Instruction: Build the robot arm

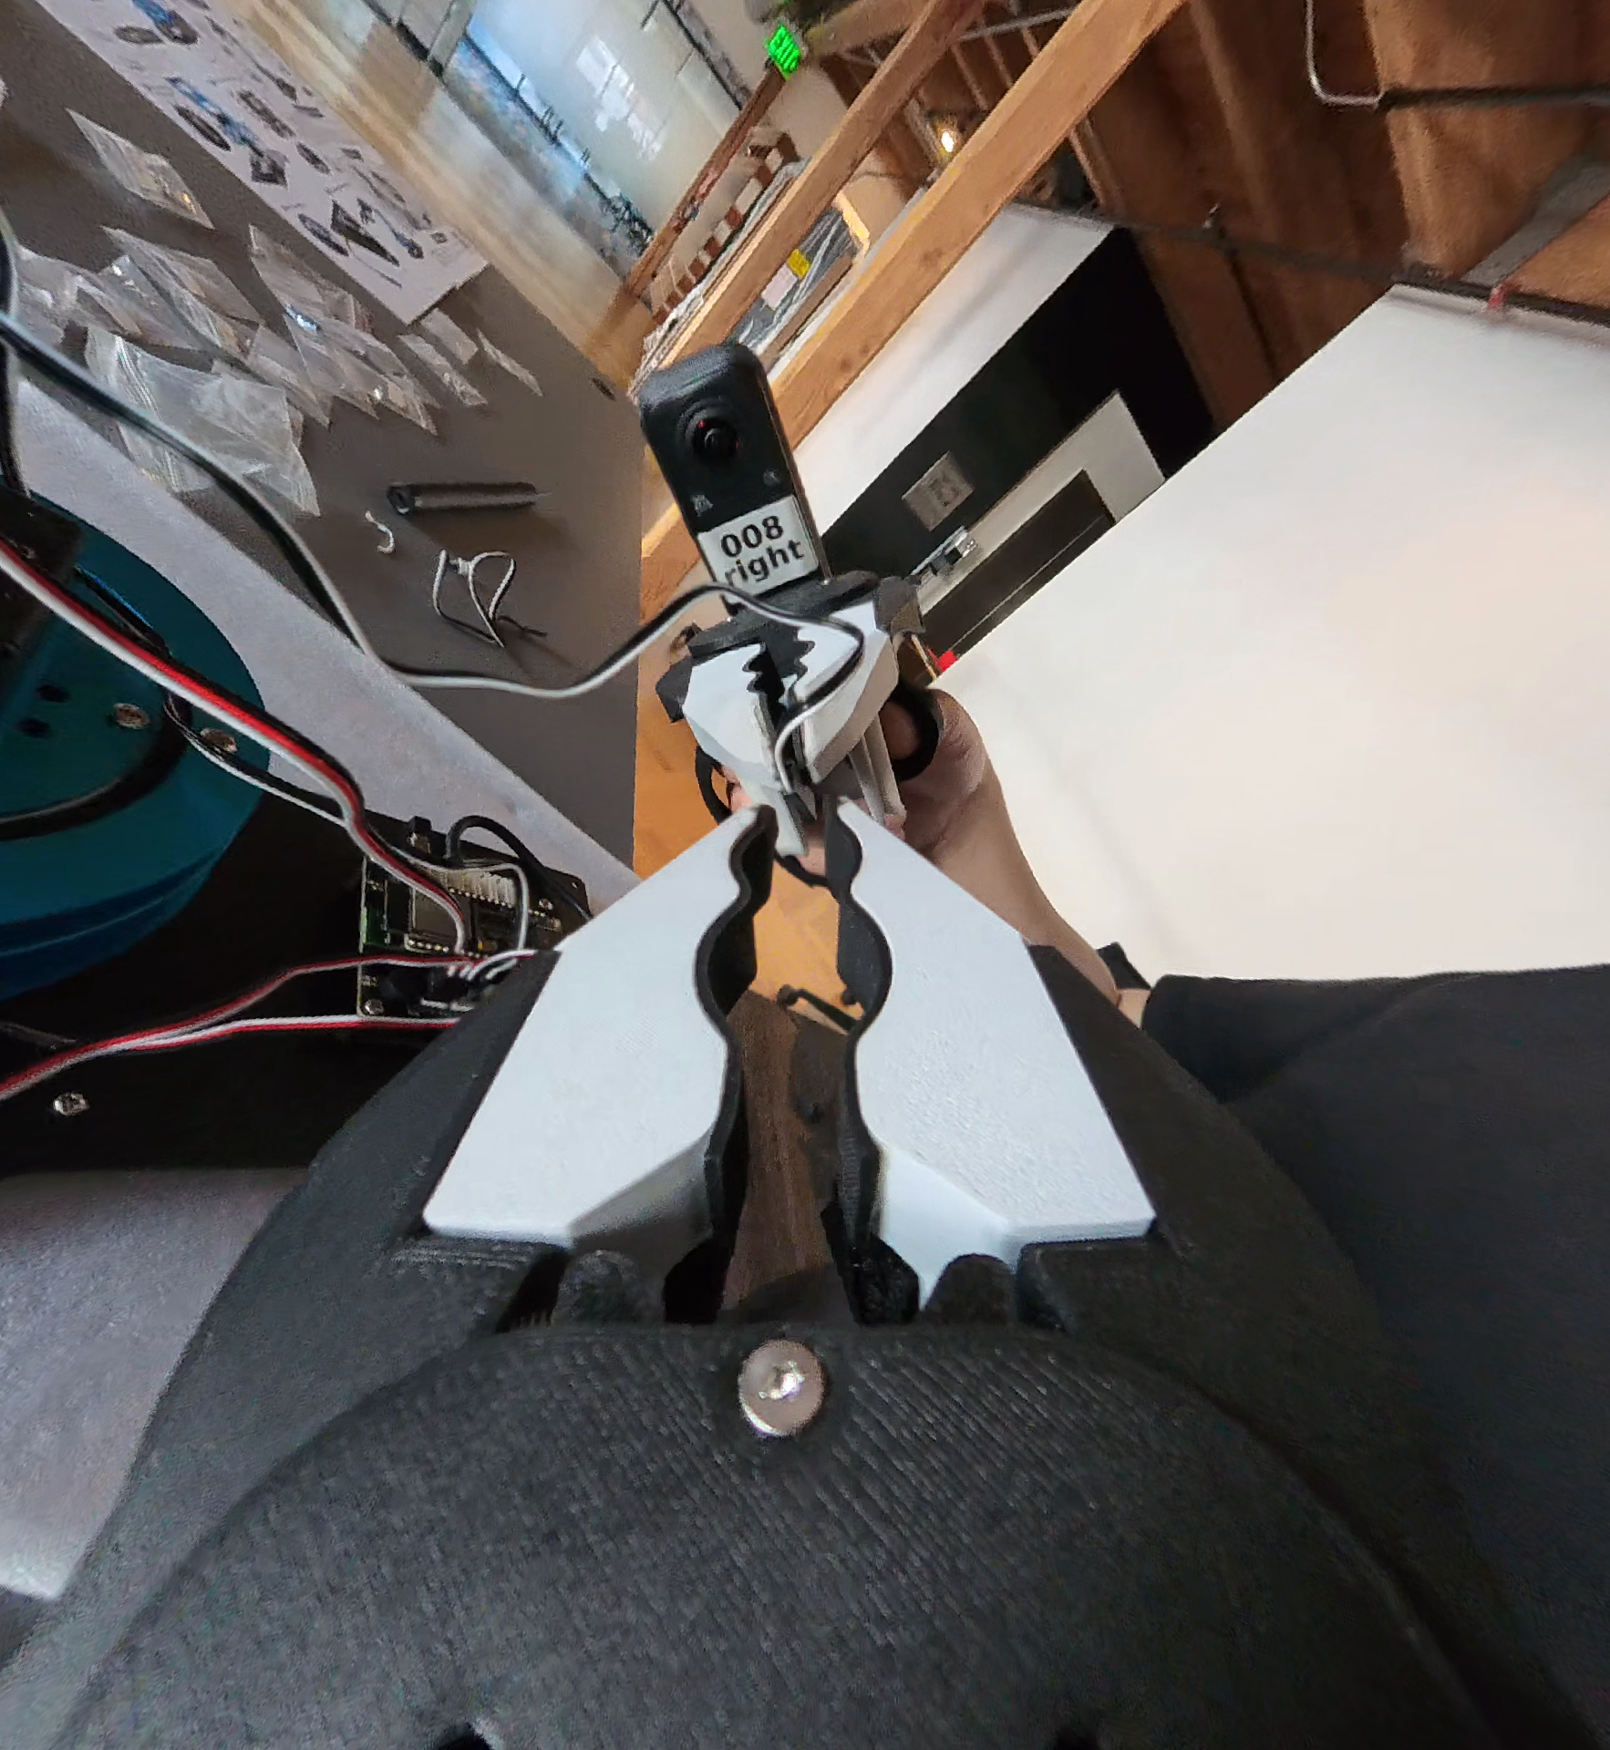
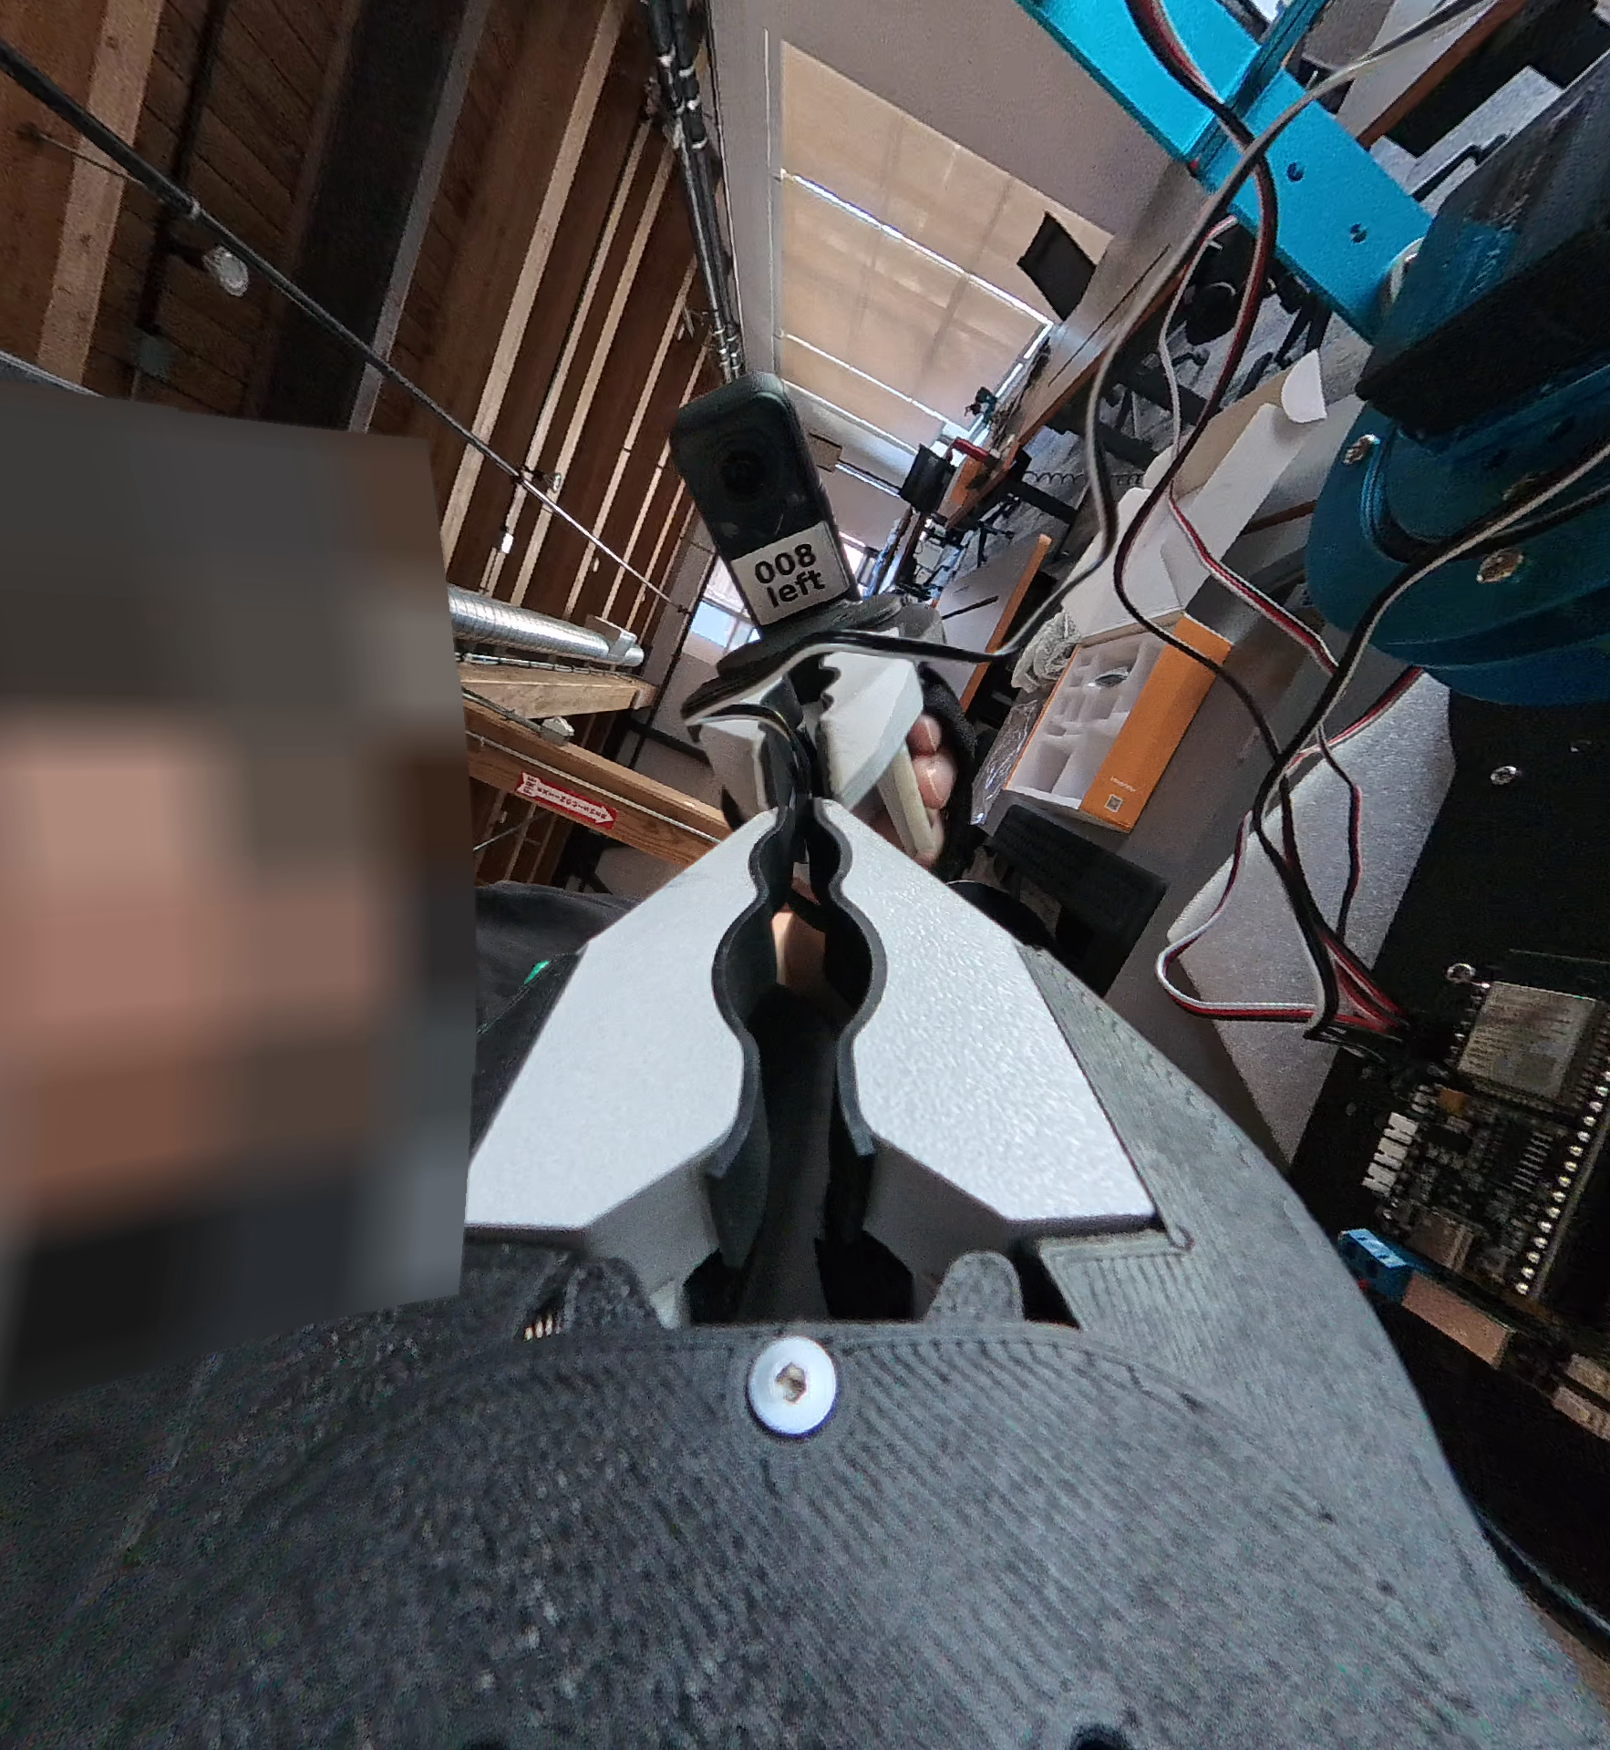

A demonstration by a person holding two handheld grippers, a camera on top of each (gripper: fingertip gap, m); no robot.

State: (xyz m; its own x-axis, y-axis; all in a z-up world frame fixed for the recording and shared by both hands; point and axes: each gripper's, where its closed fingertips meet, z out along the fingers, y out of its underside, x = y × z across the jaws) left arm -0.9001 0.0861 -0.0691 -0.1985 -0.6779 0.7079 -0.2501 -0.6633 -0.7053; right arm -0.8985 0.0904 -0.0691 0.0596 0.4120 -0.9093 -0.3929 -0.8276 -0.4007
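My left gripper and right gripper point at each other, tip to tip, in the air. A thin black-and-white wire runs from the blue robot arm's base across the right gripper and down into its closed jaws. The right gripper's tips reach my left fingertips, which stand narrowly apart around the wire's end. In the right wrist view the same wire crosses the left gripper and runs between my nearly closed right fingers. A hand holds the right gripper.
A circuit board with red, white and black leads lies on a black plate beside the blue base; it also shows in the right wrist view. Bags of small parts and a black tube lie on the grey table. An orange-and-white box stands farther off. My left and right fingertips are right by each other.
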